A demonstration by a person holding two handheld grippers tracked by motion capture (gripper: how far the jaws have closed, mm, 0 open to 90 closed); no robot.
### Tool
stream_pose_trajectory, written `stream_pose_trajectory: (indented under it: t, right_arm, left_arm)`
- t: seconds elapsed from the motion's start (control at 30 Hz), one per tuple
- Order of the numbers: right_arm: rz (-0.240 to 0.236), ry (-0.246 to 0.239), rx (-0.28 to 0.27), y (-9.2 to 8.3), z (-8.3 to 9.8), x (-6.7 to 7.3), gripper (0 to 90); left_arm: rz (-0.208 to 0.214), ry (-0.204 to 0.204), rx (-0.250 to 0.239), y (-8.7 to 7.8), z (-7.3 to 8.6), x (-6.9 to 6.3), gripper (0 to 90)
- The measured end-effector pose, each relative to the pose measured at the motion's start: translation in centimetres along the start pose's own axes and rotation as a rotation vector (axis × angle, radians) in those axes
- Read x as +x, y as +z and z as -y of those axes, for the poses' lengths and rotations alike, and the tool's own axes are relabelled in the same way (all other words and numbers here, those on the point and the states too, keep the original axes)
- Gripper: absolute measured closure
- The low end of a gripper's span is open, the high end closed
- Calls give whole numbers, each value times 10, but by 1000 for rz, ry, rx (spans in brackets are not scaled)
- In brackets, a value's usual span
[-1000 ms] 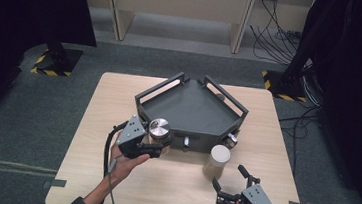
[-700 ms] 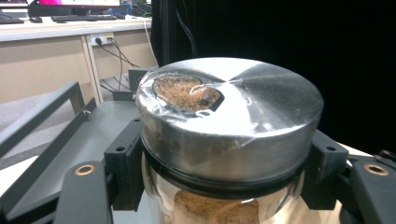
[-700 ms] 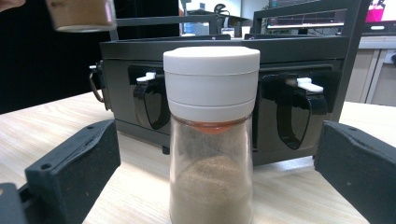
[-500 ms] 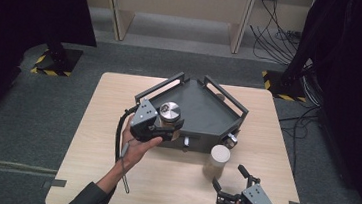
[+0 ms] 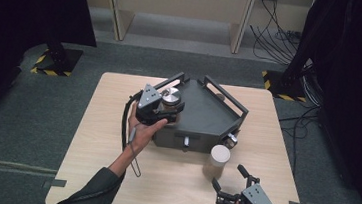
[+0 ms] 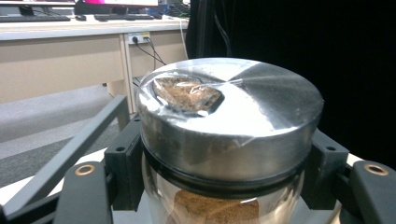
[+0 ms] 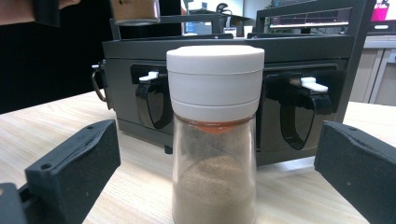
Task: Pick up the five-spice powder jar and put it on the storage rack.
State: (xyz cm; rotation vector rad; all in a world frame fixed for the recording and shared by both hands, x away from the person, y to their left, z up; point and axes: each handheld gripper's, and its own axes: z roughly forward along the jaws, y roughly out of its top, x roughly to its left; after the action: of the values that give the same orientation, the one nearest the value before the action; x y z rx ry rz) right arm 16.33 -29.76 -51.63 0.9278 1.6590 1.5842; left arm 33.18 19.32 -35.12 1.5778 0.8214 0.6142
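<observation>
The left claw (image 5: 165, 111) gripped a steel-lidded spice jar (image 6: 219, 140) over the grey rack (image 5: 202, 116), while the right claw (image 7: 219, 186) stood open around a white-capped jar (image 7: 214, 135) before its latches.

Grey carpet floor (image 5: 41, 119), black curtains (image 5: 27, 7), beige desk (image 5: 178, 6) behind.

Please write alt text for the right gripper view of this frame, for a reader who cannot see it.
A glass spice jar with a white lid, part full of pale powder, stands on a wooden table between the open right claw. Behind it sits a dark metal rack with two black latches.
</observation>
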Motion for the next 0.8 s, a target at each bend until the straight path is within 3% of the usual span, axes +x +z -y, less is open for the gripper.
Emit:
stream_pose_trajectory:
  t: [0.6, 0.8]
  right_arm:
    - [-11, 4, -1, 1, 1, -1, 5]
    - [-12, 4, -2, 1, 1, -1, 5]
  left_arm:
    - [-111, -13, 14, 24, 13, -12, 306]
    - [-123, -15, 22, 28, 15, -15, 305]
